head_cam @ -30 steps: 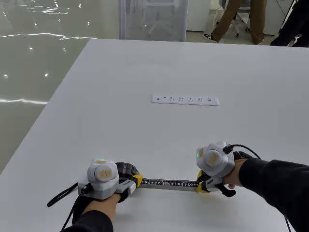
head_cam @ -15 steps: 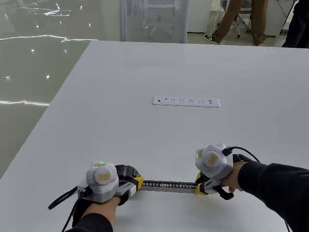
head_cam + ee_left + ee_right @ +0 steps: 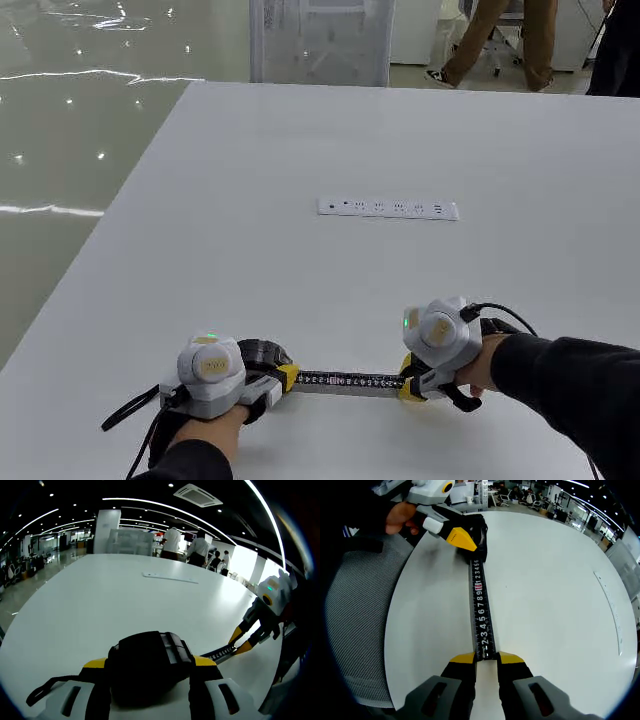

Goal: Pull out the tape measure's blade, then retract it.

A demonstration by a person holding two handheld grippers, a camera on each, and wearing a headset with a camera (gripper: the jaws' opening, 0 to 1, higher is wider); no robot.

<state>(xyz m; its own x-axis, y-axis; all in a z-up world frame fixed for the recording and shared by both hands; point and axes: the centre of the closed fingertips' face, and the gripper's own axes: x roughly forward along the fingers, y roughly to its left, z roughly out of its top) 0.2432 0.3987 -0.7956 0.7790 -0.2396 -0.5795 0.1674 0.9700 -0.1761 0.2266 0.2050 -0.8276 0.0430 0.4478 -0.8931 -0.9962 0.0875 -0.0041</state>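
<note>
Both grippers sit low near the front edge of the smooth white counter (image 3: 300,270), pointing toward each other. The left gripper (image 3: 286,376) has its yellow-tipped jaws clamped around the tape measure's rounded black case (image 3: 150,667), low on the counter. The right gripper (image 3: 486,658), on a dark-sleeved arm (image 3: 570,385) reaching in from the right, pinches the end of the blade (image 3: 481,610) between jaws that are almost closed. The blade is a flat, dark strip with pale numerals and runs straight from the case to those jaws. A flat white power strip (image 3: 388,208) lies farther back.
</note>
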